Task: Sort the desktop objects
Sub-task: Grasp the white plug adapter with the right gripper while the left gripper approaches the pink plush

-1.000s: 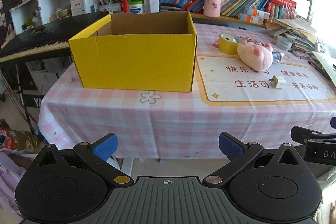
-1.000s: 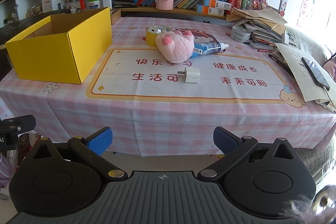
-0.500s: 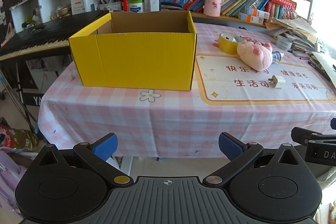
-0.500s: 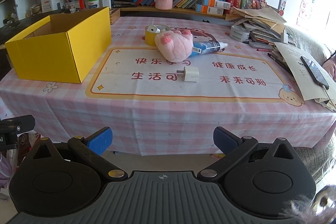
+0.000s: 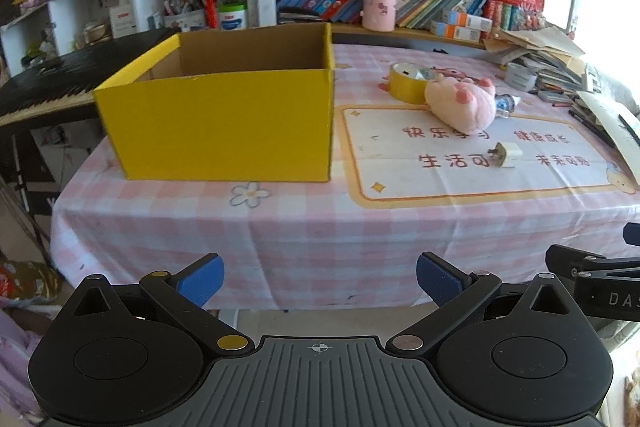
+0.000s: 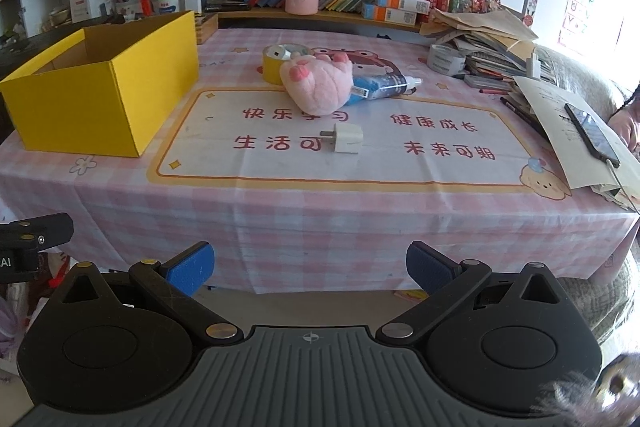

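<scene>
Both claws spread wide, nothing between the pads. Right gripper (image 6: 308, 265) sits off the near table edge, below tabletop level, aimed roughly level toward the shelf; left gripper (image 5: 320, 277) same pose, facing the yellow box (image 5: 224, 123) at its 12. Neither touches anything. Seen from the right camera: white charger plug (image 6: 347, 139) at 12, closest item, lying flat on the printed mat (image 6: 360, 147) with prongs pointing to 9. Pink plush (image 6: 318, 83) past it at 12, touching the yellow tape roll (image 6: 280, 61) behind it at 11 and overlapping the blue tube (image 6: 380, 87) at 1. Box at 10, open top, well apart from the items; inside not visible from here. Judgement: nothing sorted yet, step in hand is the first reach, likely right claw to the plug. To do it well: lift above the table edge first, pitch down, come at the plug from above, close across the two flat sides rather than over the prongs. It's small and smooth, so seat it deep in the pads. Carry to 10 and release low inside the box. Plush next: soft, easy pinch, but lift straight up or it could drag the tape and tube along. Left claw is best placed to steady the box if it slides.
</scene>
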A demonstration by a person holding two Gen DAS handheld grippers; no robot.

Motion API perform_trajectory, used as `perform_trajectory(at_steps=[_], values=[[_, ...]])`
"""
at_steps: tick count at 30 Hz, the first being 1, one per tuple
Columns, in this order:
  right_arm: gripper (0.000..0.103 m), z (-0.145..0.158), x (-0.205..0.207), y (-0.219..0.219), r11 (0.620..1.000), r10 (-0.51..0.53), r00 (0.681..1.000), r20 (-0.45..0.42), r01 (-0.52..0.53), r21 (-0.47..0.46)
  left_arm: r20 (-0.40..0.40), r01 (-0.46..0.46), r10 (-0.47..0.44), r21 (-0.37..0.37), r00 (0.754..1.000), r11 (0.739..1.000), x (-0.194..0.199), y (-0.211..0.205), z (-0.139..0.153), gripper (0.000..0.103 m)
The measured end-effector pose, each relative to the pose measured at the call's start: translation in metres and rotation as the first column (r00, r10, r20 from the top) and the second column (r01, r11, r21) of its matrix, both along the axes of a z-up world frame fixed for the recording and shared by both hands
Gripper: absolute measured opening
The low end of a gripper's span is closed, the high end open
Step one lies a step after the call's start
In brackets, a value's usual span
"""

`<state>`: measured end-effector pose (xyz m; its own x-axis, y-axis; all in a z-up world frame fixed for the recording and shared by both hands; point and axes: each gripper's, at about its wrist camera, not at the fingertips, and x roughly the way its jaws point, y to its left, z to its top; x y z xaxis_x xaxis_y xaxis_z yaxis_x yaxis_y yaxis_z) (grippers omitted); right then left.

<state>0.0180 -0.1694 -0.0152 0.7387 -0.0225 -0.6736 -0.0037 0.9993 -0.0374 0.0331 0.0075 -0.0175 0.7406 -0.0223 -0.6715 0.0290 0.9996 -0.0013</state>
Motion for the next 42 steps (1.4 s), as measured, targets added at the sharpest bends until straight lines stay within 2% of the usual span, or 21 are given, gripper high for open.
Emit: perform_trajectory(at_steps=[10, 14, 17, 22, 28, 35, 39, 42], values=[[0.103, 0.001, 0.018, -0.022, 0.999, -0.033, 0.999, -0.001, 0.033, -0.007, 0.015, 0.098, -0.098, 0.007, 0.995, 0.995, 0.029, -0.032, 0.001, 0.103], [0.103, 0.005, 0.031, -0.032, 0.999, -0.038, 0.999, 0.016, 0.038, -0.009, 0.026, 0.155, -0.155, 0.002, 0.988, 0.988, 0.043, -0.05, 0.005, 0.103], [0.103, 0.009, 0.04, -0.041, 0.999, -0.046, 0.998, 0.044, 0.046, -0.019, 0.023, 0.203, -0.203, -0.029, 0.979, 0.979, 0.056, -0.061, 0.006, 0.103], [0.103, 0.012, 0.066, -0.063, 0.998, -0.066, 0.996, 0.064, 0.065, 0.01, 0.034, 0.239, -0.238, -0.027, 0.971, 0.971, 0.079, -0.082, 0.009, 0.103], [0.101, 0.013, 0.096, -0.084, 0.999, -0.049, 0.997, 0.052, 0.049, 0.005, 0.025, 0.218, -0.218, -0.015, 0.976, 0.976, 0.103, -0.103, 0.008, 0.103], [0.099, 0.013, 0.129, -0.107, 0.999, 0.021, 0.999, 0.041, -0.022, 0.033, 0.015, 0.151, -0.151, -0.005, 0.988, 0.989, 0.13, -0.121, 0.009, 0.103], [0.087, 0.01, 0.152, -0.116, 0.995, 0.08, 0.997, 0.018, -0.081, 0.054, 0.0, 0.086, -0.086, 0.011, 0.996, 0.996, 0.143, -0.127, 0.007, 0.103], [0.073, 0.002, 0.172, -0.121, 0.985, 0.15, 0.988, -0.038, -0.145, 0.098, -0.002, 0.008, -0.008, 0.023, 1.0, 1.0, 0.149, -0.125, 0.009, 0.103]])
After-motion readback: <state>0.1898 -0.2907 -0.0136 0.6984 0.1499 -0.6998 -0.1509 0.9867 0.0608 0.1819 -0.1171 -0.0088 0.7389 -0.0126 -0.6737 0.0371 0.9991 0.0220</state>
